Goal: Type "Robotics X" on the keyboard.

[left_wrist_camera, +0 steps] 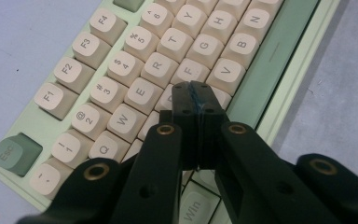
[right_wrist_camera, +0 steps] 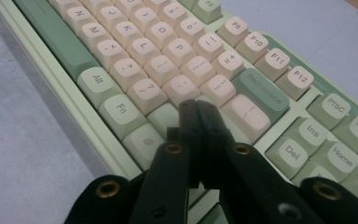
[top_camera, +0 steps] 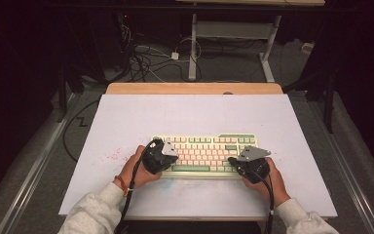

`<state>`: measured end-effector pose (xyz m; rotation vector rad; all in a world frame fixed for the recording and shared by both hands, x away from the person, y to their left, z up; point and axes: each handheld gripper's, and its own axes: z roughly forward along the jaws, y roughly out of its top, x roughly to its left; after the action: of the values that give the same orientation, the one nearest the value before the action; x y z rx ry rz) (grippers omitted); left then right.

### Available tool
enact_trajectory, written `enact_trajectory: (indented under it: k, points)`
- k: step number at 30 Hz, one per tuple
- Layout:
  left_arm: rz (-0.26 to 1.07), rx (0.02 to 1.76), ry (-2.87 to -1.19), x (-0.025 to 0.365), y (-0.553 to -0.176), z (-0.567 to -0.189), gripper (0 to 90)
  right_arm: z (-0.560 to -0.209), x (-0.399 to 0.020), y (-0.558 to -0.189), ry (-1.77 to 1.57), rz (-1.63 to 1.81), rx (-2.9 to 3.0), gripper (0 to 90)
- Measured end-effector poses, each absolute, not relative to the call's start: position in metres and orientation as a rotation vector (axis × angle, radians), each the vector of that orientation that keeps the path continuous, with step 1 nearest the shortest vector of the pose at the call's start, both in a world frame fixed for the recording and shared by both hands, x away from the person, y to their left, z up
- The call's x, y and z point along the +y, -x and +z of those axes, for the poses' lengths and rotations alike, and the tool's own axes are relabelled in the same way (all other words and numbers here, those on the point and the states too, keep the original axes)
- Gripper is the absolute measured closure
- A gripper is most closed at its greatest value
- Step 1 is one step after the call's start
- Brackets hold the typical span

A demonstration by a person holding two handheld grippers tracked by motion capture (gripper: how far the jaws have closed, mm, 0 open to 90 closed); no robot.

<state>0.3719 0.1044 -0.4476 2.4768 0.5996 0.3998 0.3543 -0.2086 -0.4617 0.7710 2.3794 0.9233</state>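
Both tools, the left tool and right tool, are fully closed and empty, tips poised over the pale-green and cream plastic keyboard near the desk's front edge. Pressing well means bringing one tip straight down onto a single keycap's centre.

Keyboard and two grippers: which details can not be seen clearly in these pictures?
- Left gripper view: the shut left gripper hides the keys beneath its tips, so contact with the keyboard is uncertain.
- Right gripper view: the shut right gripper covers keys near Backspace; the same doubt.
- High view: key legends are too small to read.
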Motion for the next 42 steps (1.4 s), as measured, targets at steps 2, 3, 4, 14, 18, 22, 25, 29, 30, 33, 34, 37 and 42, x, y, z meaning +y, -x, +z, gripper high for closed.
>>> enact_trajectory:
  k: [2, 3, 4, 14, 18, 22, 25, 29, 30, 33, 34, 37, 42]
  points:
    - [0.404, 0.6, -2.477, 0.105, -0.372, -0.447, 86.8, -0.462, -0.209, -0.355, -0.769, 0.925, 2.38, 90.0]
    - [0.401, 0.6, -2.476, 0.105, -0.372, -0.447, 86.7, -0.462, -0.209, -0.355, -0.77, 0.926, 2.379, 90.0]
    - [0.403, 0.6, -2.476, 0.105, -0.371, -0.447, 86.7, -0.462, -0.209, -0.354, -0.77, 0.925, 2.379, 90.0]
    - [0.403, 0.602, -2.496, 0.104, -0.372, -0.451, 86.9, -0.462, -0.209, -0.355, -0.769, 0.924, 2.381, 90.0]
    - [0.426, 0.576, -2.5, 0.102, -0.369, -0.449, 86.8, -0.462, -0.208, -0.354, -0.772, 0.923, 2.38, 90.0]
    - [0.443, 0.578, -2.463, 0.106, -0.367, -0.443, 85.6, -0.46, -0.208, -0.354, -0.766, 0.911, 2.382, 90.0]
    - [0.462, 0.583, -2.436, 0.11, -0.365, -0.438, 85.1, -0.459, -0.209, -0.353, -0.777, 0.907, 2.374, 90.0]
    - [0.481, 0.587, -2.415, 0.112, -0.366, -0.437, 84.5, -0.455, -0.209, -0.352, -0.778, 0.932, 2.369, 90.0]
    - [0.487, 0.588, -2.415, 0.112, -0.366, -0.437, 83.4, -0.455, -0.209, -0.351, -0.772, 0.936, 2.367, 90.0]
    - [0.498, 0.591, -2.407, 0.113, -0.366, -0.436, 83.0, -0.453, -0.208, -0.35, -0.763, 0.939, 2.364, 90.0]
    - [0.5, 0.59, -2.404, 0.114, -0.366, -0.436, 82.7, -0.452, -0.208, -0.35, -0.763, 0.948, 2.363, 90.0]
    - [0.502, 0.593, -2.402, 0.114, -0.366, -0.436, 81.5, -0.45, -0.208, -0.35, -0.759, 0.953, 2.363, 89.9]
    - [0.517, 0.604, -2.384, 0.115, -0.367, -0.436, 77.3, -0.447, -0.208, -0.35, -0.763, 0.959, 2.353, 89.0]
